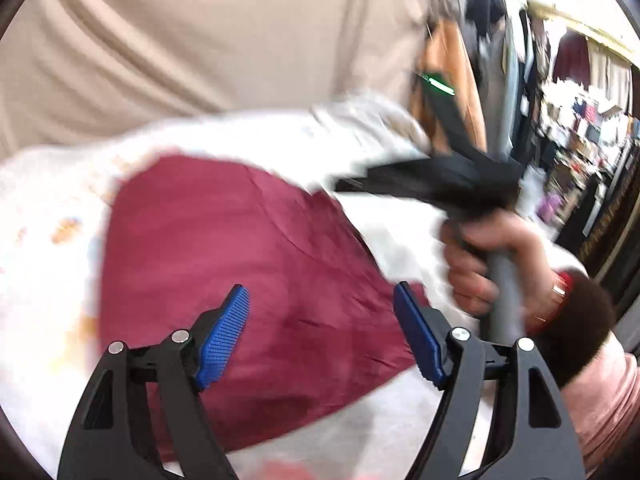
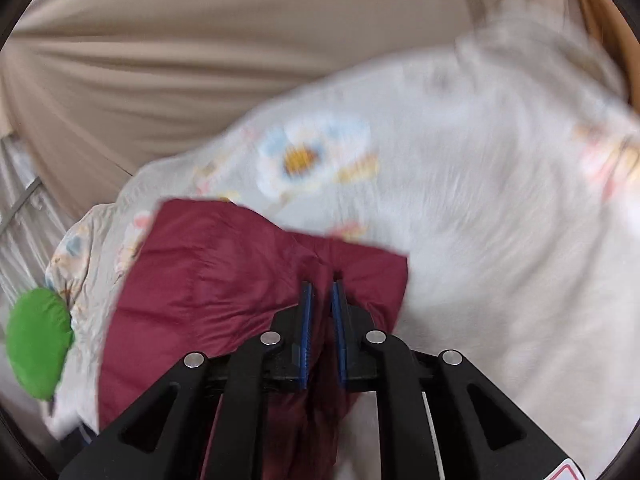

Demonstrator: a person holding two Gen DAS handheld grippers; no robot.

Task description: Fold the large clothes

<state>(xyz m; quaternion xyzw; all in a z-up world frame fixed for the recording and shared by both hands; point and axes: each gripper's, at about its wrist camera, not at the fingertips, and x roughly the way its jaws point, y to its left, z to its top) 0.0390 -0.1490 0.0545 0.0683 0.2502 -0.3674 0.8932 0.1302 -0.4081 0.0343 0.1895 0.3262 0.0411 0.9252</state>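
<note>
So I'm holding my right gripper (image 2: 321,292) pinched on a bunched fold of the maroon garment (image 2: 224,276), and you can see the cloth squeezed between the blue pads (image 2: 306,320) and hanging down under them. The garment is lying on a white flowered sheet (image 2: 460,184) that's covering the near part of the bed, with a beige cover (image 2: 200,52) stretching across the far side. My left gripper (image 1: 320,332) is hovering over the near edge of the same maroon piece with its jaws standing wide apart and nothing between them. From that side I'm seeing my right hand (image 1: 480,264) wrapped around the other tool's grey handle (image 1: 502,304) off to the right. A green thing (image 2: 38,344) is sitting at the left edge of the sheet, too blurry to name.
</note>
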